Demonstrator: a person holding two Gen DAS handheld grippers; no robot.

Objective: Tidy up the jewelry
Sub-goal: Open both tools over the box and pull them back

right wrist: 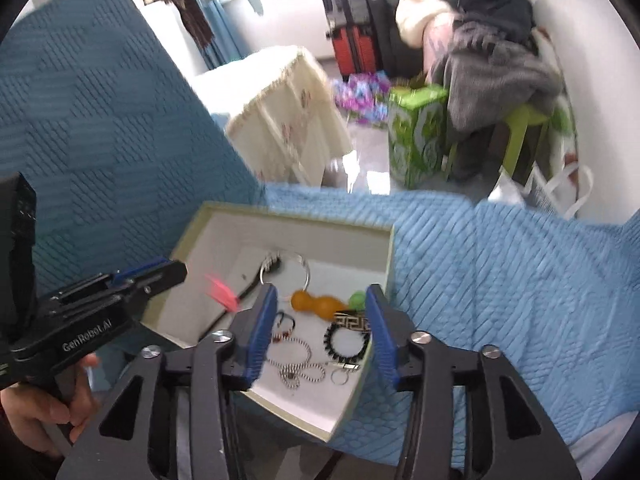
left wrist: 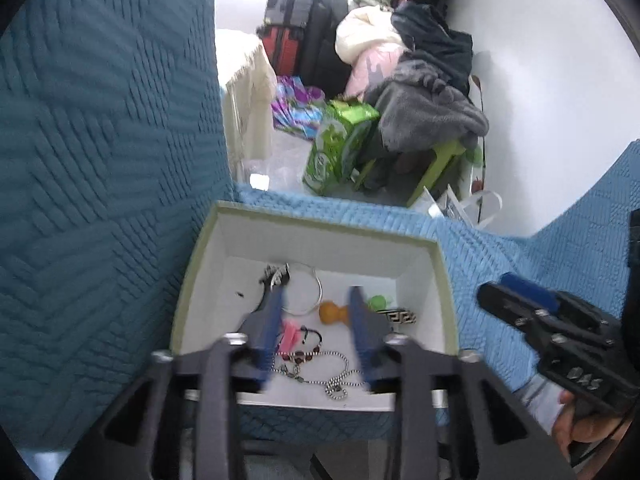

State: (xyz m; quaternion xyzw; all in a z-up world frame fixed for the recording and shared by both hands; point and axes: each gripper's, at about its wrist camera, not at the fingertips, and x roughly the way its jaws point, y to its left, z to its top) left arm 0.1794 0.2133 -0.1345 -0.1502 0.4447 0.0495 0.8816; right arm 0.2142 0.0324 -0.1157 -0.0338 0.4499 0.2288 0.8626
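Observation:
An open white box with a pale green rim (left wrist: 442, 272) (right wrist: 390, 256) sits on a light blue quilted cover. In it lie a silver bangle (left wrist: 318, 280) (right wrist: 306, 270), an orange gourd charm (left wrist: 332, 312) (right wrist: 316, 304), a green bead (left wrist: 378, 302), a black-gold patterned ring (right wrist: 352, 320), a black bead bracelet (right wrist: 346, 342), a ball chain (left wrist: 340, 372) (right wrist: 296, 364) and a pink feather piece (left wrist: 288, 336) (right wrist: 224, 294). My left gripper (left wrist: 318, 336) hovers open over the box. My right gripper (right wrist: 320, 332) is open above the box's near right part.
A dark teal quilted cushion (left wrist: 100, 140) (right wrist: 100, 120) rises at the left of the box. Beyond the sofa edge are a green carton (left wrist: 340, 144) (right wrist: 416, 132), a cream-covered table (right wrist: 288, 120), suitcases (right wrist: 352, 20) and piled clothes (left wrist: 424, 80).

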